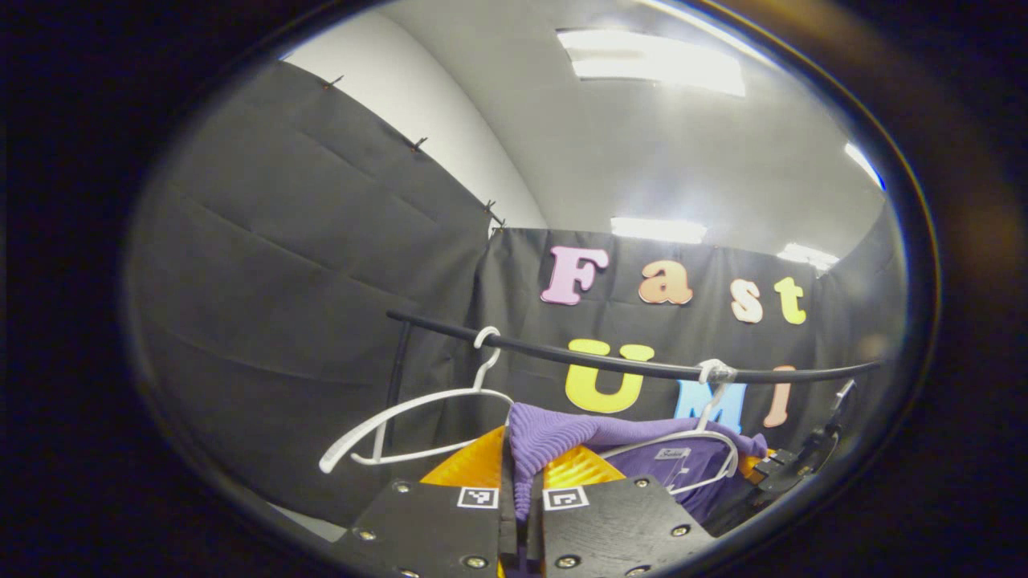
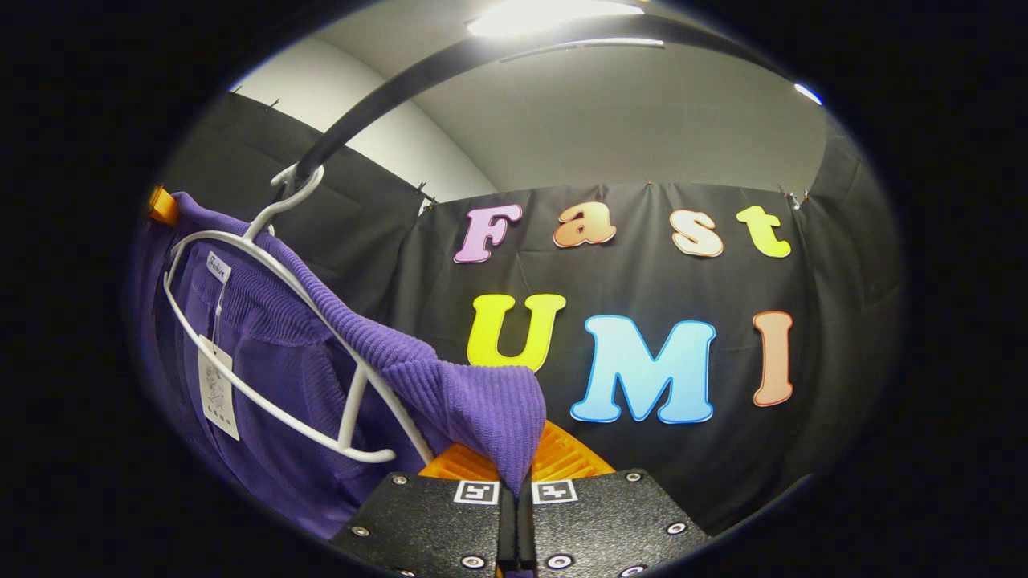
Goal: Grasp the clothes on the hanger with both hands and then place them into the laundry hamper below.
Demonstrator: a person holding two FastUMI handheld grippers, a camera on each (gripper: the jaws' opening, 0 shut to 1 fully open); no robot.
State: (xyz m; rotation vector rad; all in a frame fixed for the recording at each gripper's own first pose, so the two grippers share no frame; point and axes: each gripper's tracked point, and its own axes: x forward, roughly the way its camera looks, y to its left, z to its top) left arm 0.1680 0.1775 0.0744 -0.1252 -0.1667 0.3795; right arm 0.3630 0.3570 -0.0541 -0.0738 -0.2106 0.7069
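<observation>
Counting first: two grippers, two white hangers, one purple sweater, one black rail. Left gripper [image 1: 520, 482] has its fingers closed together on a fold of the purple sweater [image 1: 554, 437], the cloth pinched right between them. Right gripper [image 2: 516, 474] is likewise clamped on a fold of that sweater [image 2: 482, 401] in the right gripper view. Sweater hangs draped over its hanger [image 1: 699, 449] on the rail [image 1: 626, 365], with a paper tag [image 2: 217, 385] dangling inside the neck (print too small to tell). Second hanger [image 1: 418, 409] hangs bare on the rail, to the left in the left gripper view. Black cloth wall [image 1: 305, 265] behind, ceiling lights [image 1: 650, 60] overhead.
</observation>
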